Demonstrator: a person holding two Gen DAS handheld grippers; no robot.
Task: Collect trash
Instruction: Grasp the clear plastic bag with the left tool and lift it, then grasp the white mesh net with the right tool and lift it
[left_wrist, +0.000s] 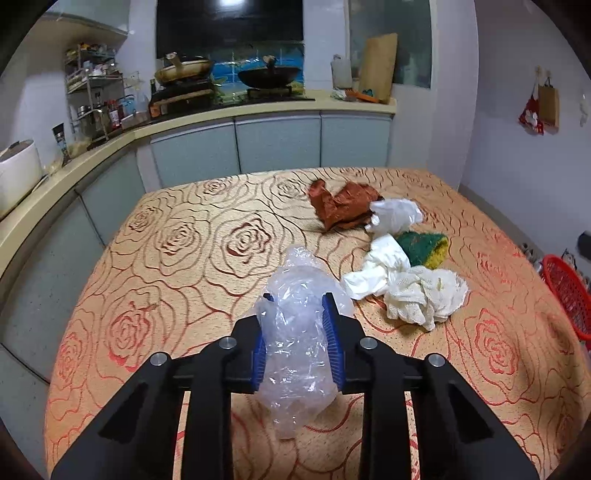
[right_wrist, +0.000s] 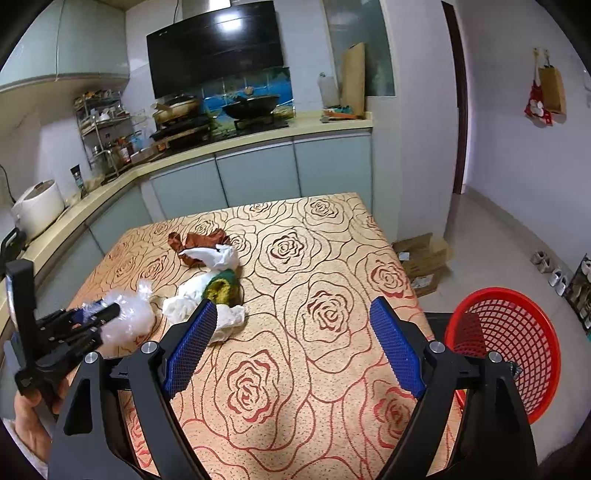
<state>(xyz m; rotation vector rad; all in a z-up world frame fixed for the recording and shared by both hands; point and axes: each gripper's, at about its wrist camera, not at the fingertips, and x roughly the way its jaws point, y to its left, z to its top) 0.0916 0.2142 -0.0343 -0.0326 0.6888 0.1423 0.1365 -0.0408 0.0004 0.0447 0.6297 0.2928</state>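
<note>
No readable text in either view

The bottles and jars on the kitchen rack (left_wrist: 96, 96), the dark packet (left_wrist: 61, 142) on the worktop and the cardboard boxes (right_wrist: 424, 260) on the floor carry labels too small and blurred to read.

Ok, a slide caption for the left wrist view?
Left gripper clamps crumpled clear plastic above the rose-patterned table.

The near and right parts of the table (right_wrist: 325, 369) lie bare, open ground for a gripper up to the red basket (right_wrist: 517, 354) beside the right edge. Toward the far left middle, a cluster of rags (left_wrist: 424, 291), sponge (left_wrist: 424, 247), white wads and brown cloth (left_wrist: 340, 206) blocks the way.
</note>
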